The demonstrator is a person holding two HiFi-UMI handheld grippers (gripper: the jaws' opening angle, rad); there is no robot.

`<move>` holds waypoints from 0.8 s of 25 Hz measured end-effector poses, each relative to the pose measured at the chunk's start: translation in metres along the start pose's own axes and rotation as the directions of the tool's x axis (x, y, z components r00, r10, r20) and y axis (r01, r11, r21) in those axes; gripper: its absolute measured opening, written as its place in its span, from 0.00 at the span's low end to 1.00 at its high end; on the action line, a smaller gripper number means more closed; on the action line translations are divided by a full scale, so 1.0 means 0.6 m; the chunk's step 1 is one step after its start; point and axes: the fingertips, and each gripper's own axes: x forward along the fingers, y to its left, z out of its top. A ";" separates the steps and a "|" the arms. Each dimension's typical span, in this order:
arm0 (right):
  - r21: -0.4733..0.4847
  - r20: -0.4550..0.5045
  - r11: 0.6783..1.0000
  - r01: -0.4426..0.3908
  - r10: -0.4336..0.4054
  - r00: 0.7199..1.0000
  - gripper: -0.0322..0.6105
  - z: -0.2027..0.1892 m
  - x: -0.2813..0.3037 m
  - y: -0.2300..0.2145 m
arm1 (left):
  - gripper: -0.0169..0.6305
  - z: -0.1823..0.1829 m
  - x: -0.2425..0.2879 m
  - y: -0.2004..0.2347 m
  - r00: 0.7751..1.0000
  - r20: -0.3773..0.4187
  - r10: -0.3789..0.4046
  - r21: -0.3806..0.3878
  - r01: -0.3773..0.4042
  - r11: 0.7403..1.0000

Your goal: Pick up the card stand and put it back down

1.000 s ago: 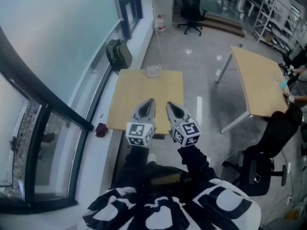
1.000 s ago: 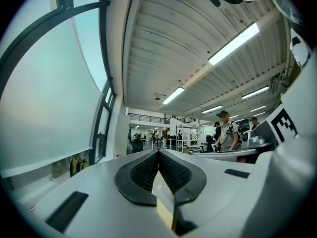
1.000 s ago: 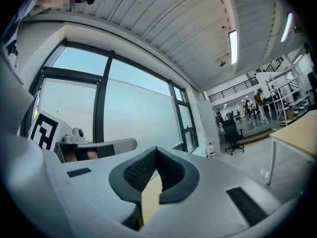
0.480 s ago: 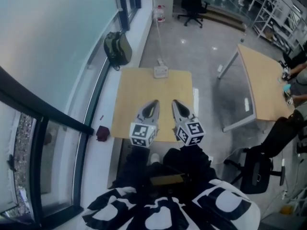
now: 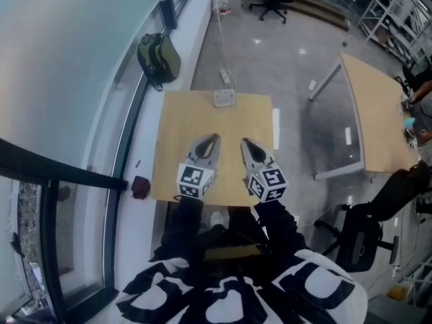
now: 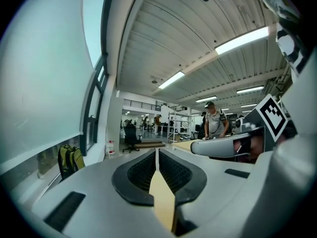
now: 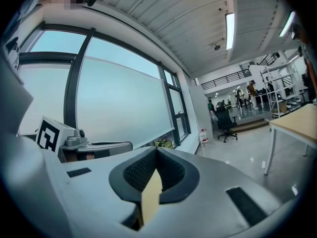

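Left claw (image 5: 213,138), right claw (image 5: 245,142) side by side over table (image 5: 177,117), level, both pressed together, empty.

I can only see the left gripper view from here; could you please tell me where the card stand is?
Observer: The small pale card stand sits at the far edge of the light wooden table, about midway along that edge.
Operator: Thank you. Is the right gripper carrying anything at the moment?
Observer: No. In its own view the right gripper has its jaws together with nothing between them.
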 end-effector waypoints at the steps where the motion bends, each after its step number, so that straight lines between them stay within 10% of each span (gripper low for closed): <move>1: -0.002 -0.012 1.000 -0.009 0.009 1.000 0.05 -0.006 0.013 -0.006 | 0.04 -0.008 0.010 0.010 1.000 -0.010 0.002 0.003 -0.002 1.000; 20: 0.035 -0.160 0.999 -0.031 0.036 0.987 0.05 -0.110 0.199 -0.177 | 0.13 -0.204 0.138 0.258 0.957 -0.291 0.013 0.109 0.020 0.994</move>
